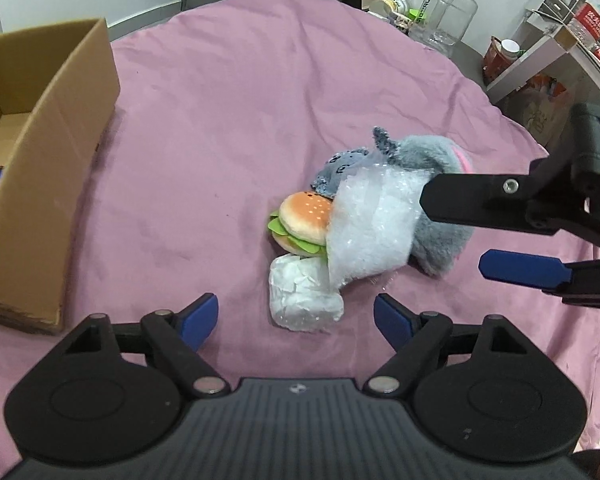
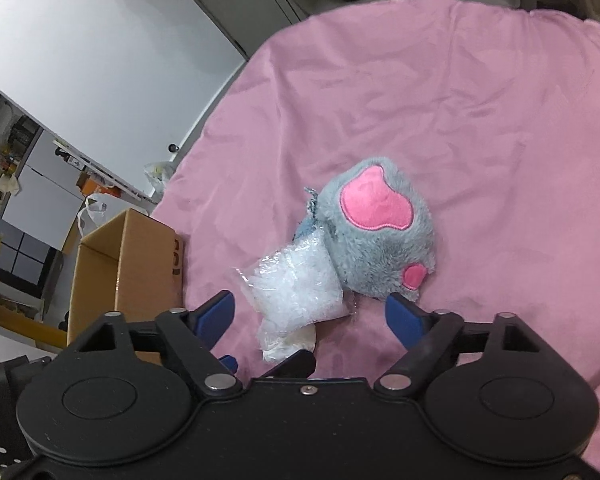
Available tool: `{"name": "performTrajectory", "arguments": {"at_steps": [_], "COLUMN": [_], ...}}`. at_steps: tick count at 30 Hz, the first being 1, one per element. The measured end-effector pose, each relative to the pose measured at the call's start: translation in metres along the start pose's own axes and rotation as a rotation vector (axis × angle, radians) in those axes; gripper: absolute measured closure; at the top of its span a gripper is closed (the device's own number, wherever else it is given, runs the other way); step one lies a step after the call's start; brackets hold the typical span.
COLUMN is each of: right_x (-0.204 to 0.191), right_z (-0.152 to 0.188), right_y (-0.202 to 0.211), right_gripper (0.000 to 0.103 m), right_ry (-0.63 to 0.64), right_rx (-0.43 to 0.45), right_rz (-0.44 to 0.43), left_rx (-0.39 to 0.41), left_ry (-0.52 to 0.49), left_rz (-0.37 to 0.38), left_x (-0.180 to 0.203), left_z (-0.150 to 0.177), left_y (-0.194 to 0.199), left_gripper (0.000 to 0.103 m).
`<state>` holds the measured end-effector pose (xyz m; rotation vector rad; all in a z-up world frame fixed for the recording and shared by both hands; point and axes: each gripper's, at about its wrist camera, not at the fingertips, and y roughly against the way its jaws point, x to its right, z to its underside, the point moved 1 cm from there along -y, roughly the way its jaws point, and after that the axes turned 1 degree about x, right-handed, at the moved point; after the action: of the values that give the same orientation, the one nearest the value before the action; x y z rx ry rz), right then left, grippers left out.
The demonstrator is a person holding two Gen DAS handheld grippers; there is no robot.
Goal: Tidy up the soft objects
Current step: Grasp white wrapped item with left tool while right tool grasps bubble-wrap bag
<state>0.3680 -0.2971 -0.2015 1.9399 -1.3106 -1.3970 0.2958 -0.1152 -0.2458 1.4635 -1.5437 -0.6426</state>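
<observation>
A pile of soft things lies mid-cloth: a plush burger (image 1: pixel 302 222), a small grey plush (image 1: pixel 338 168), a large grey paw plush (image 1: pixel 436 184) with pink pads (image 2: pixel 376 200), a sheet of bubble wrap (image 1: pixel 370 228) over them, and a white wrapped bundle (image 1: pixel 302 296). My left gripper (image 1: pixel 296 320) is open, just short of the bundle. My right gripper (image 2: pixel 310 312) is open, close over the bubble wrap (image 2: pixel 296 280); in the left wrist view it (image 1: pixel 452 232) reaches in from the right beside the paw plush.
An open cardboard box (image 1: pixel 48 152) stands at the left on the pink cloth (image 1: pixel 240 100); it also shows in the right wrist view (image 2: pixel 128 264). Bottles, jars and shelves crowd the far right beyond the cloth's edge.
</observation>
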Motion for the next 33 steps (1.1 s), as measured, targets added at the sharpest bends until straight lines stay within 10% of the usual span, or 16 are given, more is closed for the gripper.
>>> {"name": "performTrajectory", "arguments": {"at_steps": [8,12,21,33], "right_x": [-0.010,-0.016,-0.030,-0.040], "right_z": [0.002,0.000,0.000,0.010], "right_y": [-0.017,-0.025,-0.046,-0.054], "right_gripper": [0.023,0.023,0.024,0.065], "right_ry": [0.049,0.074,0.124,0.184], "right_rx": [-0.036,-0.041,-0.067,-0.110], "right_rz": [-0.012,0.006,0.061,0.144], "left_rx": [0.006,0.018,-0.010,0.001], "left_ry": [0.005,0.017,0.083,0.118], "left_rz": [0.049,0.081,0.132,0.142], "left_x": [-0.006,-0.012,-0.021,-0.036], "left_z": [-0.002,-0.003,-0.001,0.005], "left_y": [-0.016,-0.017,-0.010,0.016], "left_gripper": [0.034,0.063,0.063,0.063]}}
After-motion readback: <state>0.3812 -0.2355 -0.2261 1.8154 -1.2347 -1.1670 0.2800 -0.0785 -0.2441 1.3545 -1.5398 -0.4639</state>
